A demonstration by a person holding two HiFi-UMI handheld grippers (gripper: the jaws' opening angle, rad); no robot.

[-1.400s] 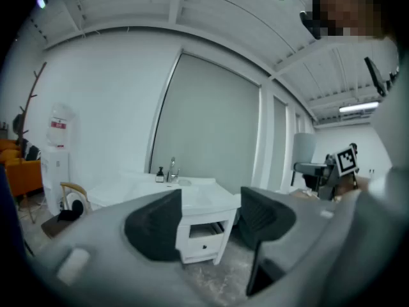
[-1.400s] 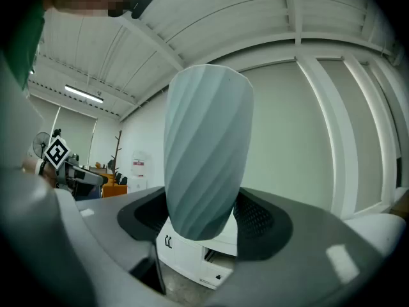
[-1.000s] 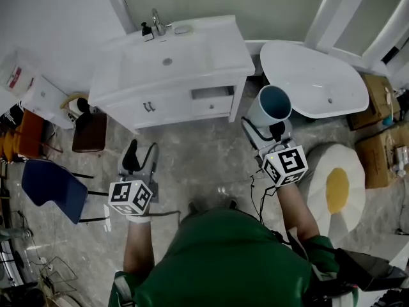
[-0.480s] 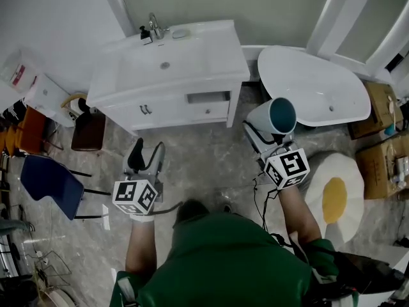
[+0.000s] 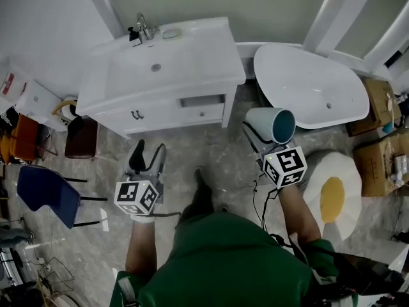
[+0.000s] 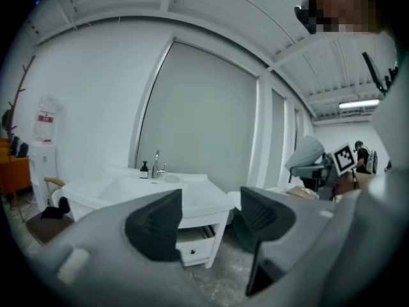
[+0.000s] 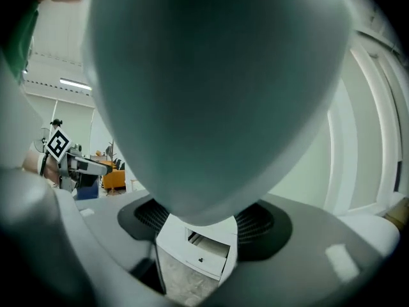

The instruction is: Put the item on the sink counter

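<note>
A pale cup with a teal inside [image 5: 271, 125] lies on its side in my right gripper [image 5: 261, 136], mouth toward the right, above the floor in front of the bathtub. In the right gripper view the cup [image 7: 211, 88] fills most of the frame, and both pads press its sides. The white sink counter [image 5: 211, 53] stands ahead and to the left, with a faucet [image 5: 142, 25] at its back edge. My left gripper [image 5: 146, 160] hangs over the floor below the counter; its jaws stand apart with nothing between them [image 6: 208, 219].
A soap bottle [image 5: 133, 36] and a small dish [image 5: 171, 34] sit by the faucet. One vanity drawer [image 5: 201, 101] is pulled slightly out. A white bathtub [image 5: 313, 88] lies to the right, an egg-shaped rug [image 5: 335, 190] beside it, and chairs [image 5: 48, 190] to the left.
The cup has tipped from nearly upright onto its side, mouth now to the right. The view has shifted, and the vanity now lies a little further left; a foot shows on the floor.
</note>
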